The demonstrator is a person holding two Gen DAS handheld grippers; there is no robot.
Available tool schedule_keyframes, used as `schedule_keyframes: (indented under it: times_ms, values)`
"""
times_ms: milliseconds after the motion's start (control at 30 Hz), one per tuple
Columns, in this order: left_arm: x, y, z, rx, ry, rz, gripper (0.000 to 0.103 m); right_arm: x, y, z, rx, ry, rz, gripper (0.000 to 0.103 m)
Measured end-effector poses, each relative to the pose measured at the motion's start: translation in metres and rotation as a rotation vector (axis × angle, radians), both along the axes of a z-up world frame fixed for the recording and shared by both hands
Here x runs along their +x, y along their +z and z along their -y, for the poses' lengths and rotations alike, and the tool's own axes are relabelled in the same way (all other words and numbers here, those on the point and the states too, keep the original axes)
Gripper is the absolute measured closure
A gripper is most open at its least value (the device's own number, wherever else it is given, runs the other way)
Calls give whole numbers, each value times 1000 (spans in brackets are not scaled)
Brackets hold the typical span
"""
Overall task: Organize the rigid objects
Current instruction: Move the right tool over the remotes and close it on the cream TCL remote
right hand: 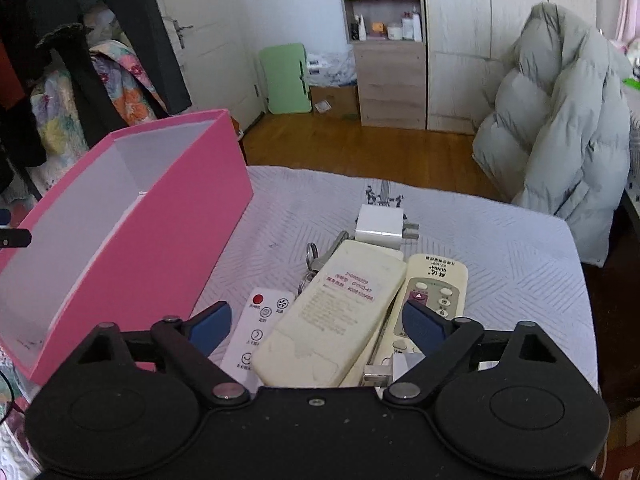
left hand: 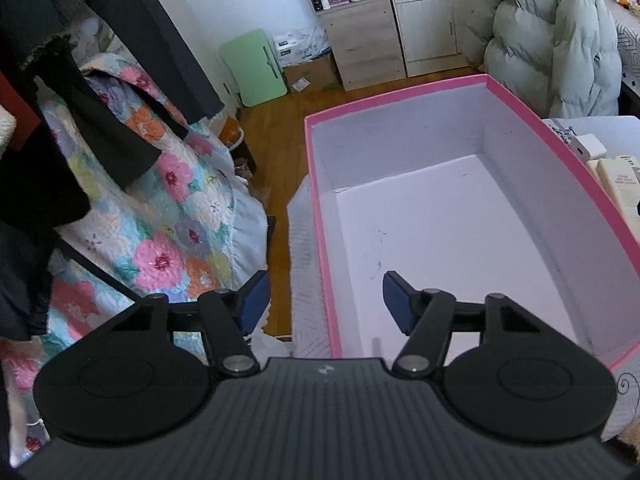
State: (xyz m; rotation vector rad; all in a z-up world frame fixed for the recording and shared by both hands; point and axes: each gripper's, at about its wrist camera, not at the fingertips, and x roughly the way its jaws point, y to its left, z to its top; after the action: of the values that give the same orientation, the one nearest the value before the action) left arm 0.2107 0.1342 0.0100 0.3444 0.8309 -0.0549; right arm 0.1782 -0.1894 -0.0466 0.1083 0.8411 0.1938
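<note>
Pink box serves as the landmark: it sits open and empty on the quilted white cloth, its long axis running away from both cameras. Directly over its near end hangs the left gripper, jaws spread wide with nothing between them, one blue pad outside the box's left wall and the other above its white floor.

Moving right of the box, a small cluster of rigid things lies on the cloth, apart from the pink wall. First comes a thin white remote with a red button, nearest the box. Next, partly over it, lies the large cream remote face down, label up, its long axis pointing away from the camera and tilted slightly right. Beyond its far end, keys on a ring poke out, and a white plug adapter rests at the far tip. Furthest right of the box lies a second cream remote with buttons showing, roughly parallel to the large one.

The right gripper hovers over this pile, jaws wide apart and empty, straddling the large cream remote across its width. That makes the right hand clearly the nearer one; a grasp would likely need only a descent and a squeeze across the short axis, then a carry leftward into the box
</note>
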Motion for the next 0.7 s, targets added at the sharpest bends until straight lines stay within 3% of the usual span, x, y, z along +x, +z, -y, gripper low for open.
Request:
schedule_keyframes:
  times_ms: [67,133,233,367,700]
  values:
    - [8,-4,-3,-32,9,-20,60,6,-3,1,1,-12,-16,12]
    - [14,-10,-7,-39,22,-26,83,13,-5,0,-2,-19,-35,13]
    - [17,-15,-13,-59,31,-24,96,23,-8,0,-5,-27,-62,17]
    - [16,-16,-19,-108,33,-11,99,36,-12,4,28,-28,-105,24]
    - [14,-24,-19,-125,67,23,99,52,-24,1,16,-78,-167,18]
